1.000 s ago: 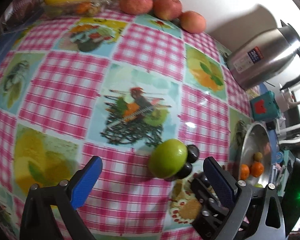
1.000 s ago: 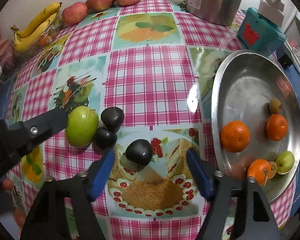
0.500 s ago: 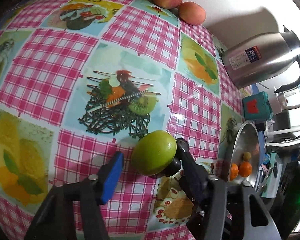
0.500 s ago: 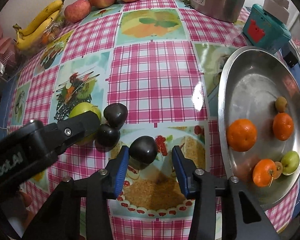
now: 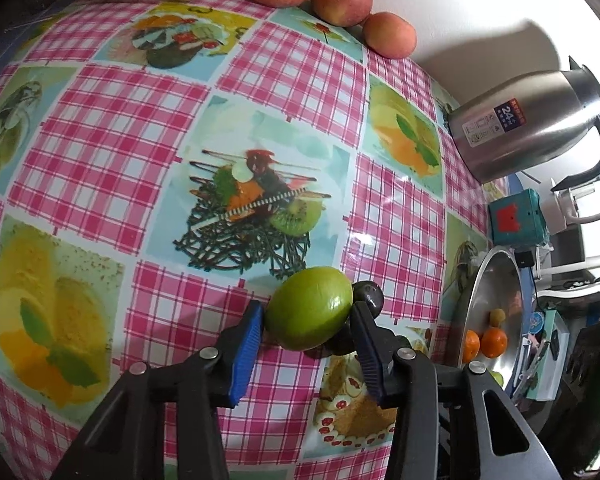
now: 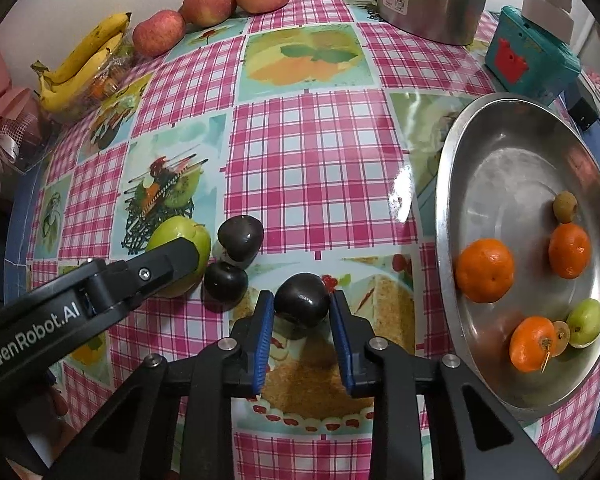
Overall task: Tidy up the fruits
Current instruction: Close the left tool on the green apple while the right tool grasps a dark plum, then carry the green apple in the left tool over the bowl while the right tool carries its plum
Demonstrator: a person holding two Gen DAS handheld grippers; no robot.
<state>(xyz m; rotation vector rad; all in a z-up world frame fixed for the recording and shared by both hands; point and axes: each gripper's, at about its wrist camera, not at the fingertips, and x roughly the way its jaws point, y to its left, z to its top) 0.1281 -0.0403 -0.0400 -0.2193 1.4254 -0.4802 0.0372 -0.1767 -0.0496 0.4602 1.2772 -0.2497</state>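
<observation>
Green apple (image 5: 308, 307), smooth and glossy, sits on the checked oilcloth (image 5: 100, 152), with the left gripper (image 5: 309, 322) closing its blue pads against both sides. The right gripper (image 6: 302, 307) pinches a round dark plum (image 6: 302, 299) beside the steel tray (image 6: 496, 168).

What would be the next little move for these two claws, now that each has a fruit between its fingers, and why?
Probably lift both straight up. The right gripper is shut on a dark plum; the left gripper is closing on the green apple, pads at its sides. Both fruits sit on the tablecloth, and the steel tray of oranges lies to the right.
</observation>
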